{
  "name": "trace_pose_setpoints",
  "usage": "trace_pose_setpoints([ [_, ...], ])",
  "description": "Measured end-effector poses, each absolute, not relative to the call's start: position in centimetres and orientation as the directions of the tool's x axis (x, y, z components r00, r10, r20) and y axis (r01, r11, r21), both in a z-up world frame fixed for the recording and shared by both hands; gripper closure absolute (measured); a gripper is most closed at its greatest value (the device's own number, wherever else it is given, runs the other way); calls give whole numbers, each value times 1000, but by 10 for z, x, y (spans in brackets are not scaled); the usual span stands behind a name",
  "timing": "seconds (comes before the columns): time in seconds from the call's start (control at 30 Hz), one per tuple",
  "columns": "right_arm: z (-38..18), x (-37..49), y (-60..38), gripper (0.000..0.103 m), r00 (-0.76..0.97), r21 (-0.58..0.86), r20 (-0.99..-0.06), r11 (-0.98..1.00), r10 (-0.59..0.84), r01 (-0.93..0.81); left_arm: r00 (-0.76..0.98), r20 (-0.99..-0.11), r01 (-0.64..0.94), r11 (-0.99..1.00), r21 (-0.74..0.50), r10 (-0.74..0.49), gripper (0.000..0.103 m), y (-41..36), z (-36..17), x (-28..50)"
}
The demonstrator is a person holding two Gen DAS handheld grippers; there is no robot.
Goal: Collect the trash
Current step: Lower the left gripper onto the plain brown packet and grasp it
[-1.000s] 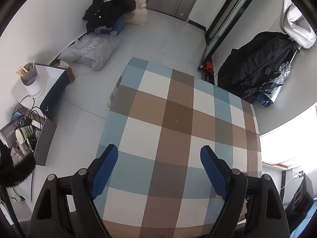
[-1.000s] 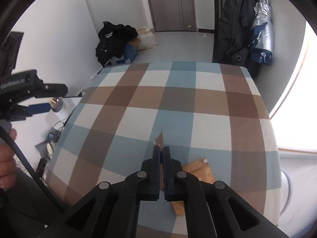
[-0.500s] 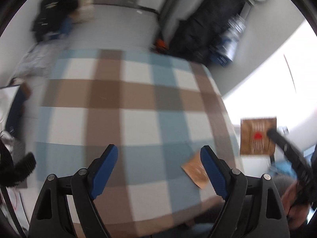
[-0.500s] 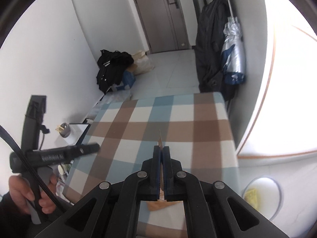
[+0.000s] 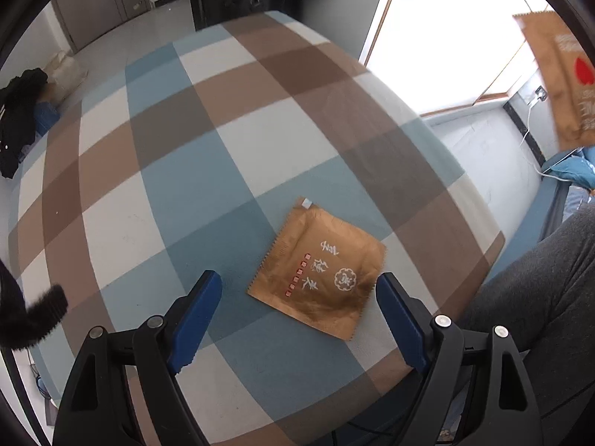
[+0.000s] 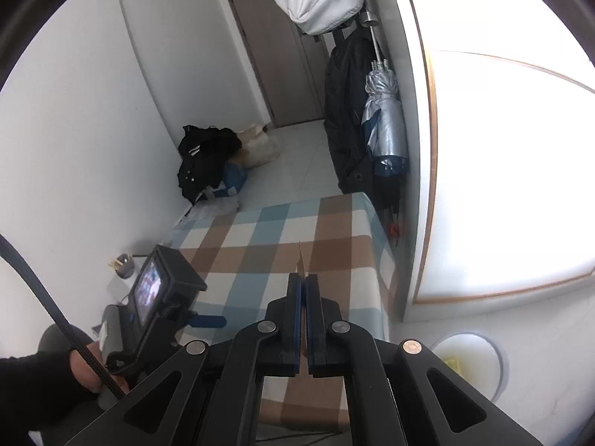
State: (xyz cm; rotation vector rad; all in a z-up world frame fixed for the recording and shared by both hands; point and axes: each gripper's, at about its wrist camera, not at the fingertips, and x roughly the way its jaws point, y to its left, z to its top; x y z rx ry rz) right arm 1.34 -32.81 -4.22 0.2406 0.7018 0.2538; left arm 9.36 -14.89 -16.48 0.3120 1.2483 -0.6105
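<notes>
Hovering with jaws spread, the left gripper (image 5: 299,310) frames a brown packet (image 5: 319,269) on the checked tablecloth (image 5: 186,171) (near edge). The right gripper (image 6: 302,314) pinches another brown wrapper (image 6: 301,260).

Checkered tablecloth (image 5: 238,141) in blue, brown and white covers the whole table. Door (image 6: 275,59) up at 12 o'clock, dark coat (image 6: 346,119) and a folded silver umbrella (image 6: 385,126) hanging around 1. Black clothes pile (image 6: 204,160) on the floor at about 11.
</notes>
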Motion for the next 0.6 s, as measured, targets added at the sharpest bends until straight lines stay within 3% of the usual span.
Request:
trace_pose_setpoints([
  [0.23, -42, 7, -337, 101, 749, 324, -580, 934, 319, -147, 223, -943, 676, 736, -32, -246, 21, -161, -169, 91],
  [0.27, -42, 7, -339, 101, 752, 333, -576, 932, 321, -143, 221, -943, 674, 738, -37, -249, 23, -160, -169, 91],
  [0.33, -42, 6, -342, 101, 756, 348, -567, 927, 326, -139, 228, -939, 672, 740, -39, -256, 44, -157, -165, 92],
  [0.6, -42, 5, -343, 101, 768, 366, -546, 920, 334, -140, 198, -950, 668, 742, -48, -240, 50, -163, -163, 102],
])
